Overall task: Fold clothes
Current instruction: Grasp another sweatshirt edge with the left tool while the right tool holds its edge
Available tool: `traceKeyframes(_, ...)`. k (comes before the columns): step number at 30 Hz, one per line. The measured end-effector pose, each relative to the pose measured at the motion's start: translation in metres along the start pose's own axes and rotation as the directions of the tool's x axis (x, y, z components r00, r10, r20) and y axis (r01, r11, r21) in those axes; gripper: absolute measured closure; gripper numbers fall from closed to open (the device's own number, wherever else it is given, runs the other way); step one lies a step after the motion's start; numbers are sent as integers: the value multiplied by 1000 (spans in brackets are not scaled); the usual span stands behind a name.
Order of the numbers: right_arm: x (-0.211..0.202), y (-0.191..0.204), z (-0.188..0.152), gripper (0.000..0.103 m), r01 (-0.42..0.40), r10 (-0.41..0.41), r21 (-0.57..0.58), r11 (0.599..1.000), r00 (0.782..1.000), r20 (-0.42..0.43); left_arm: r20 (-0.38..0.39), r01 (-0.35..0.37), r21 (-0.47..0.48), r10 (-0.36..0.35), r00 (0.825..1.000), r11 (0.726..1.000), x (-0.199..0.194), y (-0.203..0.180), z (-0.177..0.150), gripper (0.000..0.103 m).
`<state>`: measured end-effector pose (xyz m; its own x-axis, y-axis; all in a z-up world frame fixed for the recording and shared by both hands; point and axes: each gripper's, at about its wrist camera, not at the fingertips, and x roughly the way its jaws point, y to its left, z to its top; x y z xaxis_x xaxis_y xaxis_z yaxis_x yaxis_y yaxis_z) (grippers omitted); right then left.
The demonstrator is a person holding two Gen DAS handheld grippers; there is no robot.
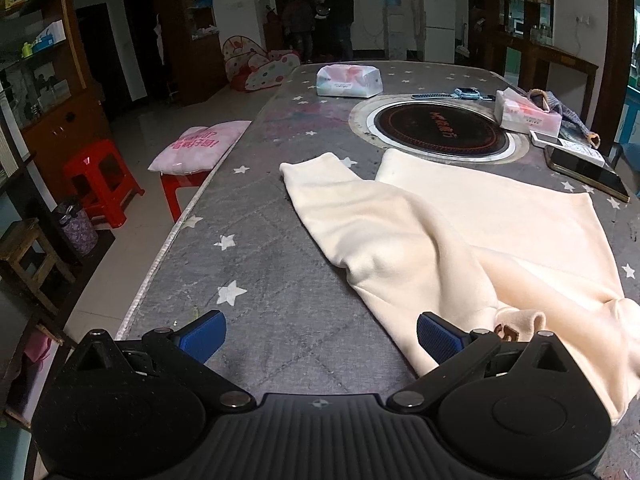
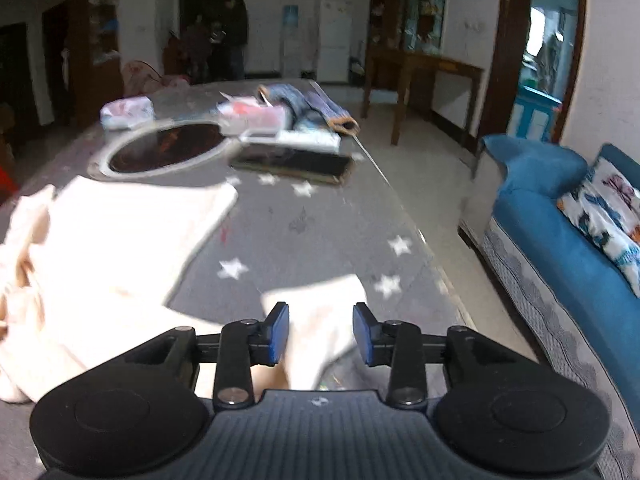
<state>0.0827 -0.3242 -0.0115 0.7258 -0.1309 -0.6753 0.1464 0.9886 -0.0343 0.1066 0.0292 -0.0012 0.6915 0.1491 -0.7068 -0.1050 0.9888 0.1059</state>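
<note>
Here the cream garment [image 1: 460,240] lies spread on the grey star-printed surface [image 1: 260,280], its body flat toward the round black cooktop inset [image 1: 438,130] at twelve o'clock and one sleeve [image 1: 340,204] angled out toward eleven o'clock, its cuff resting on the cloth. In the left wrist view the left hand-held gripper [image 1: 320,338] is released, its blue pads [image 1: 204,338] spread wide over bare surface, with the garment's collar edge just beside the right pad at about three o'clock.

In the right wrist view, which is blurred, the right hand-held gripper [image 2: 320,334] is partly spread, its jaws apart with the end of the other sleeve [image 2: 320,316] lying between them; the pads do not appear to press on the fabric. The rest of the garment sits at about nine to ten o'clock from that hand-held gripper.

Farther along the surface, near one o'clock in the left view, are a tissue pack [image 1: 526,112], a white remote [image 1: 568,148] and a dark phone [image 1: 588,174]; another tissue pack [image 1: 348,80] sits at twelve o'clock beyond the cooktop.
</note>
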Motion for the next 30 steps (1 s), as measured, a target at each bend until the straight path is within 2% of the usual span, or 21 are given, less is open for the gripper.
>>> traceKeyframes(4, 10, -9, -3, 66, -12, 13, 3, 1000, 1000, -26, -5, 2, 19, -2, 1000, 1000, 3, -7, 1, 0)
traceKeyframes(7, 19, -2, -4, 55, -30, 28, -53, 998, 999, -39, -6, 9, 0, -9, 1000, 1000, 6, -5, 7, 0)
traceKeyframes(9, 24, 0, -3, 55, -29, 25, -77, 997, 999, -44, -7, 11, -9, -11, 1000, 1000, 7, -4, 12, 0)
traceKeyframes(11, 30, -2, -1, 54, -1, -2, -70, 998, 999, -44, 0, 10, -2, -10, 1000, 1000, 8, -4, 18, 0)
traceKeyframes(15, 33, -17, 3, 54, 113, -113, -14, 993, 993, -20, 12, 22, -22, -22, 1000, 1000, 17, -3, 38, 0)
traceKeyframes(18, 26, -23, 9, 54, 148, -148, 3, 989, 989, 23, 22, -17, -50, 18, 1000, 999, 33, 1, 57, 1)
traceKeyframes(21, 16, -22, 12, 52, 79, -80, 16, 997, 995, 58, 5, -71, -100, 72, 997, 992, 57, 14, 76, 1)
traceKeyframes(24, 9, -16, 12, 51, 18, -19, 12, 1000, 998, 68, -28, -92, -132, 89, 996, 987, 80, 24, 89, 11)
traceKeyframes(30, 14, 6, 13, 51, -48, 50, -34, 998, 997, 52, -25, -80, -115, 78, 997, 990, 101, 10, 110, 11)
